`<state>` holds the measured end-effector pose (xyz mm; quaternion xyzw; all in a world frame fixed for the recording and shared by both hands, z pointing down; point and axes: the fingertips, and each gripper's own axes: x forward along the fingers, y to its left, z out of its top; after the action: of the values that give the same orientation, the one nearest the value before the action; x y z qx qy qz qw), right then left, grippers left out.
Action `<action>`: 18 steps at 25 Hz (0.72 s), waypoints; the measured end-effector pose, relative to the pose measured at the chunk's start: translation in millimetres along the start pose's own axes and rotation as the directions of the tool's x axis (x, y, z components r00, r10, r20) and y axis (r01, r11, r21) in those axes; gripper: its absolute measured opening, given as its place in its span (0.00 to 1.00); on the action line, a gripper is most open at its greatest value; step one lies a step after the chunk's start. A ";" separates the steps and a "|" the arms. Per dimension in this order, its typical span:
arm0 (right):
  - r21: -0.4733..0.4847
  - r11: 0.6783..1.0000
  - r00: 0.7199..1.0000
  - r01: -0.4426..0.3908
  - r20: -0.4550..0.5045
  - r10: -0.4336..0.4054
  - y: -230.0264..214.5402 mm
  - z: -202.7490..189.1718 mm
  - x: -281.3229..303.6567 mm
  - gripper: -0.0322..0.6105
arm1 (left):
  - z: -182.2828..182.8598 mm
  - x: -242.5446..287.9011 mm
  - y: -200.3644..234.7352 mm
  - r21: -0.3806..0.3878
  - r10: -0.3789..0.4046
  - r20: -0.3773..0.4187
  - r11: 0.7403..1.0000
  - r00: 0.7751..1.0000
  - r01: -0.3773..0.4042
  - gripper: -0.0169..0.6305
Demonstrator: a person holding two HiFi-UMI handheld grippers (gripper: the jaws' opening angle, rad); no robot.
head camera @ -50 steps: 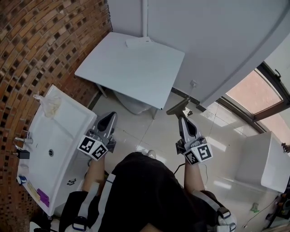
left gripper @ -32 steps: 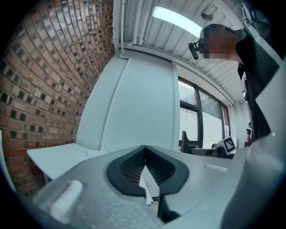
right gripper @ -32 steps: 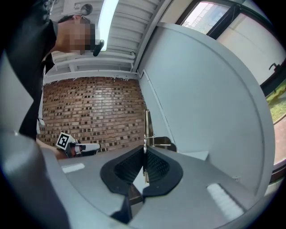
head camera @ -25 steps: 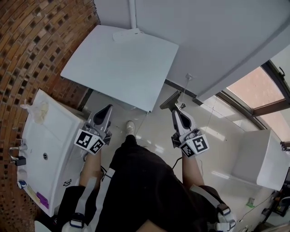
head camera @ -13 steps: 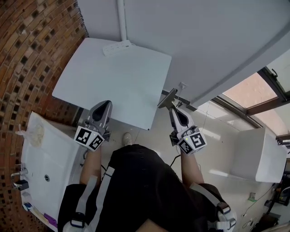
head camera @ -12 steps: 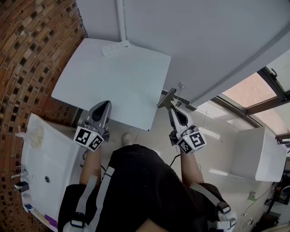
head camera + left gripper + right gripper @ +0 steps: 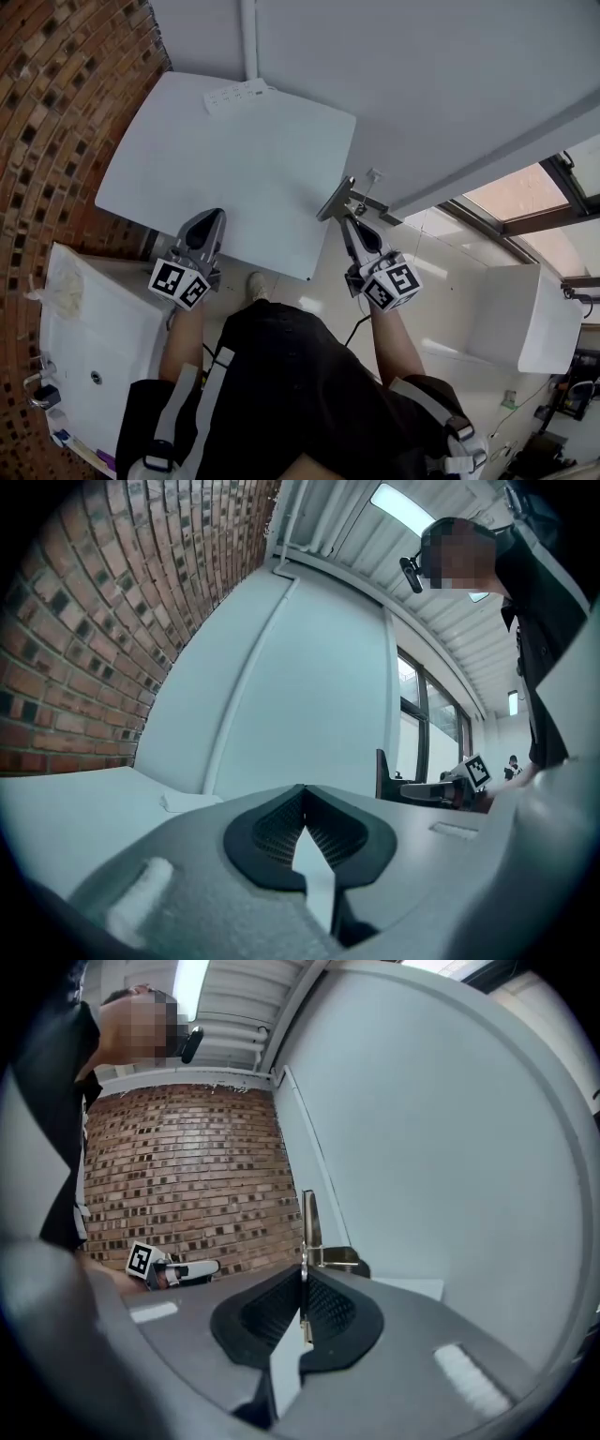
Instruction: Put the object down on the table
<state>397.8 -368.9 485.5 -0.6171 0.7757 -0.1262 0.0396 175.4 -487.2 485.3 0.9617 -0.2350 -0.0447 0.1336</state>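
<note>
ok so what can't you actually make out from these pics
- The thin metal object clamped in the right gripper: edge-on in the right gripper view and small in the head view, so its kind is unclear.
- The flat white item at the table's far edge: too small in the head view to identify.
- The sink: partly hidden in the head view by the left gripper and the person's arm.

Held object perhaps metal, shape unclear, sink half-hidden
</note>
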 end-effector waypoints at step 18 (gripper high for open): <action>0.148 0.988 0.989 -0.030 -0.138 0.051 10.5 -33.8 148.6 0.06 | 10.3 -15.0 84.1 -0.011 0.010 -0.012 1.000 1.000 -0.010 0.03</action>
<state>345.5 -505.6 529.6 -0.5860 0.7777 -0.2253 0.0319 123.6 -554.4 499.1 0.9600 -0.2388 -0.0394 0.1408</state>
